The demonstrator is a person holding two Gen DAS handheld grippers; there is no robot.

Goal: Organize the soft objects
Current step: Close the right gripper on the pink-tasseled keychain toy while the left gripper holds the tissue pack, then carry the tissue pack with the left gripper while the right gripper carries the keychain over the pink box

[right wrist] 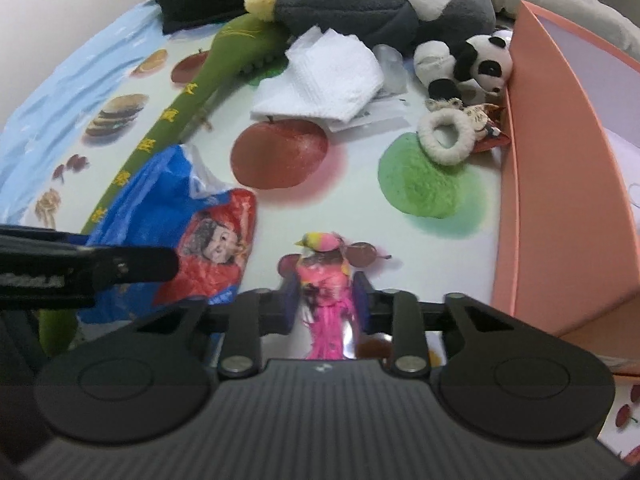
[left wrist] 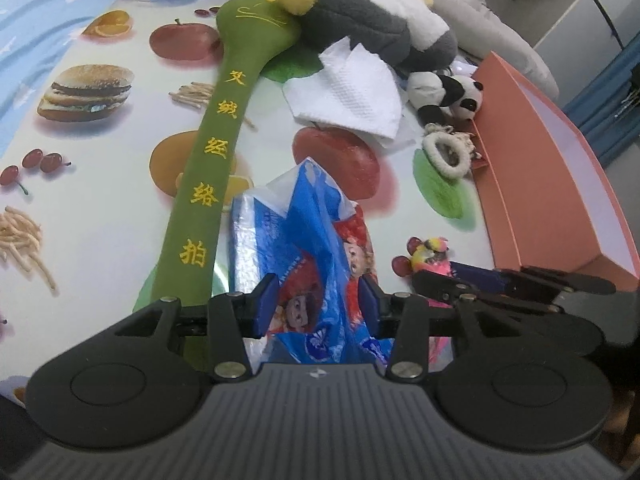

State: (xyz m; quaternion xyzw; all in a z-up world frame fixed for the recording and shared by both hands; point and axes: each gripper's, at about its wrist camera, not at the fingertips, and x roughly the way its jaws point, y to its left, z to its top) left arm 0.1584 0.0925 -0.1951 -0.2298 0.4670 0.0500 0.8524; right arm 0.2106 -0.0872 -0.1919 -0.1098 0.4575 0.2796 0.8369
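My left gripper [left wrist: 318,306] has its jaws around the blue-and-red plastic bag [left wrist: 308,236]. The pads look pressed into the crinkled film, so I read it as clamped on the bag. The bag's long axis runs toward 12 o'clock from the jaws, alongside the green plush mallet [left wrist: 212,168], which lies on a 12-to-7 diagonal just to its left.

My right gripper [right wrist: 326,306] is closed on the pink feathered toy [right wrist: 326,284], whose head sticks out past the fingertips at 12 o'clock. Its long axis is in line with the fingers.

The key relation is the orange box [right wrist: 560,184], which sits at 2 o'clock from the right jaws, near and open-topped. From the left jaws it is at 2 to 3 o'clock and farther off, with the right gripper in between. My judgement is that the right hand drops first and the left would have to cross over it.

Still loose on the tablecloth [right wrist: 360,208] are the panda plush [right wrist: 468,66], white scrunchie [right wrist: 446,136], white napkin [right wrist: 320,84] and grey plush [right wrist: 380,4], all at 12 to 1 o'clock.
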